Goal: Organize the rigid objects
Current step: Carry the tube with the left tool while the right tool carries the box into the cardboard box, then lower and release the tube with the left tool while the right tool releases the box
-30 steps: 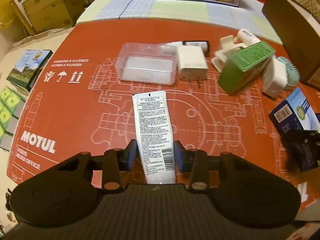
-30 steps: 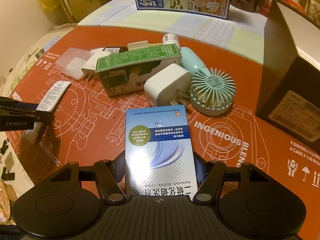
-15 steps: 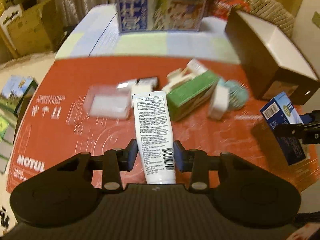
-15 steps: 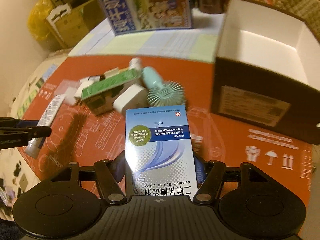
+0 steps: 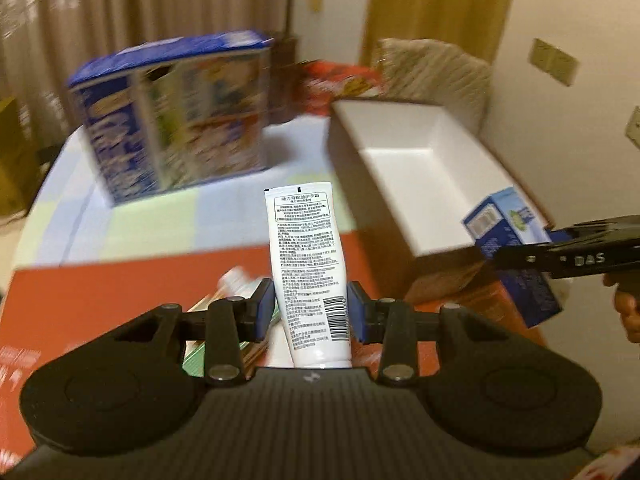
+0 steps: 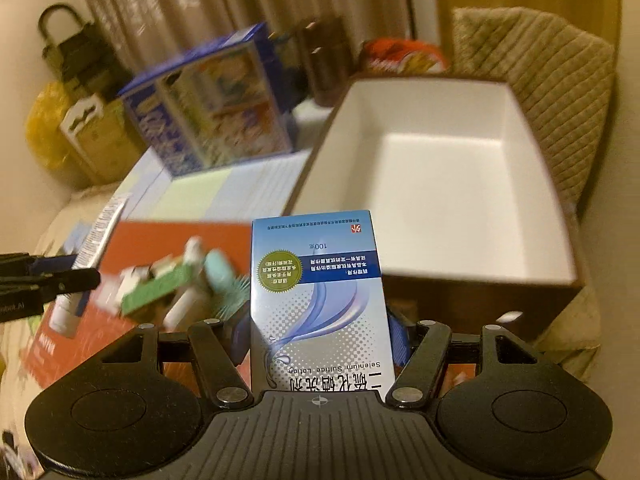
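Our left tool (image 5: 311, 310) is clamped on the white tube (image 5: 308, 264), held up above the red table (image 5: 100, 292). Our right tool (image 6: 320, 340) grips the blue lotion box (image 6: 320, 300), raised just before the open carton (image 6: 440, 184). We see only bare white walls and floor inside it. A blurred pile of small items (image 6: 180, 288) lies left.

Home room, beige curtains (image 6: 192, 12), woven chair (image 6: 536, 76), wall switch (image 5: 553, 61), cluttered table (image 5: 100, 296)
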Motion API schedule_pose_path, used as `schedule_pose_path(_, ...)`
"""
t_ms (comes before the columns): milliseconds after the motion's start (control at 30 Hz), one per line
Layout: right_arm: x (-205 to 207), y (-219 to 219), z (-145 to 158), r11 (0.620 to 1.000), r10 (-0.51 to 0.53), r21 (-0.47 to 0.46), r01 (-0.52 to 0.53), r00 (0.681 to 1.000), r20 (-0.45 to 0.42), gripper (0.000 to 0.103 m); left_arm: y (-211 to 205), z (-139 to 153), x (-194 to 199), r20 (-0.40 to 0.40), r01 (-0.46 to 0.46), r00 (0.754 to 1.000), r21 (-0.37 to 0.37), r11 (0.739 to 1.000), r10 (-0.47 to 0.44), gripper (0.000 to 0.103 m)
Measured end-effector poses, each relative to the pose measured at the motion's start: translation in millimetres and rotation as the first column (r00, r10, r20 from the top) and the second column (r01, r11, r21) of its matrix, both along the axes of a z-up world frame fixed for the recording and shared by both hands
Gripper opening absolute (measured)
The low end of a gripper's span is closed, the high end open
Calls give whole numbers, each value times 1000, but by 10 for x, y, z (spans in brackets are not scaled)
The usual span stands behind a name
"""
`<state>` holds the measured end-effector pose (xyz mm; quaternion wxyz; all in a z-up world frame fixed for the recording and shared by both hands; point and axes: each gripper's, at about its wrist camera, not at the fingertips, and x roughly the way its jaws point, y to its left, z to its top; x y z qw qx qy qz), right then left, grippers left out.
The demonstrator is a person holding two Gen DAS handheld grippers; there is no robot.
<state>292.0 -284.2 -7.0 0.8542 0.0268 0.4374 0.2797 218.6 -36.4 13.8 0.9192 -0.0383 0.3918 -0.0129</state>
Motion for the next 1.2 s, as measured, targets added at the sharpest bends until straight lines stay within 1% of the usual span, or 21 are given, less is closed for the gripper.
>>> schedule_pose_path(233,401,-315,133,997,-73,11,73,996,43,62,-510,84,696,47,101,994,-24,995,-100,34)
schedule_pose_path(367,684,-430,152,994,-108,14,107,993,52,62,-752,77,1040,68,128,990,-39,991,-125,34)
schedule_pose_path(500,946,-482,82,990,-142,4,142,989,42,62,-960,-48,1359,33,126,992,-42,991,-125,34)
schedule_pose_path(667,1209,-522,-117,986,-167,-20,166,986,-7,62,-1108,-328,1631,-42,112,993,-54,992,-114,34)
schedule_pose_path(800,1316,-530,-270,984,-172,-50,170,984,-38,62,-1151,-496,1730,-94,101,990,-70,992,-107,34)
schedule_pose_path(867,1338,-522,-324,985,-166,-63,163,985,-45,62,-1167,-557,1765,-108,99,989,-63,993,-105,34)
schedule_pose_path(1200,1460,-453,-455,980,-143,-143,135,989,-44,62,-1222,-758,1901,-167,98,980,-47,994,-104,35)
